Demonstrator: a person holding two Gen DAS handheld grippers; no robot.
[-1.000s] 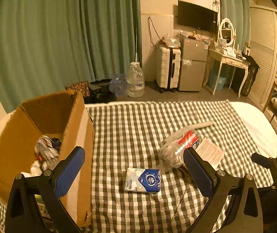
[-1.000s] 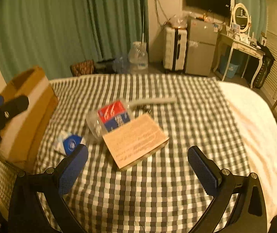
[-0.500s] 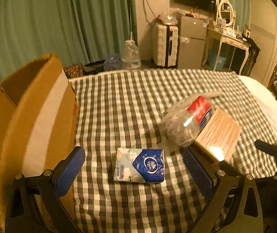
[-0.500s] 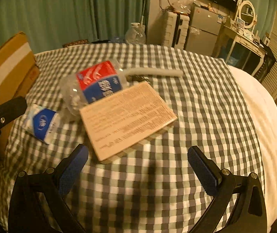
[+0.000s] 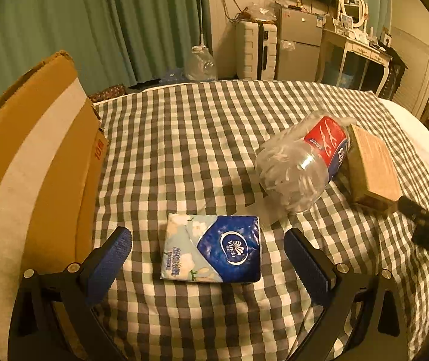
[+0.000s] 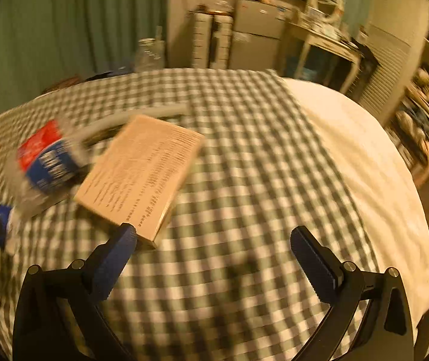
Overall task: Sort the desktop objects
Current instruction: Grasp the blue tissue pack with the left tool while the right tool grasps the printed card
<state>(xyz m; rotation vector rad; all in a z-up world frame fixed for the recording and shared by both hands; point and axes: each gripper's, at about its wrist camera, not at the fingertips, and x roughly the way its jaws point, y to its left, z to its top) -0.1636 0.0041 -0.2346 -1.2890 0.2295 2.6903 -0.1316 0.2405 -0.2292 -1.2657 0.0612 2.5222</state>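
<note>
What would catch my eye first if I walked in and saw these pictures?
Probably the blue tissue pack, lying on the checked cloth between the open fingers of the left gripper. Beyond it lies a crumpled plastic bottle against a tan box, and a big cardboard box stands at the left.

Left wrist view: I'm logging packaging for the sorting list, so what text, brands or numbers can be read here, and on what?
"Vinda": white logo on the blue tissue pack.
Pale lettering along the tissue pack's left edge: too small to read.
Red print on the cardboard box side: not legible.
Plastic bottle red and blue label: characters unreadable.
Brown printed box: lines of text, too fine and blurred in both views.
</note>
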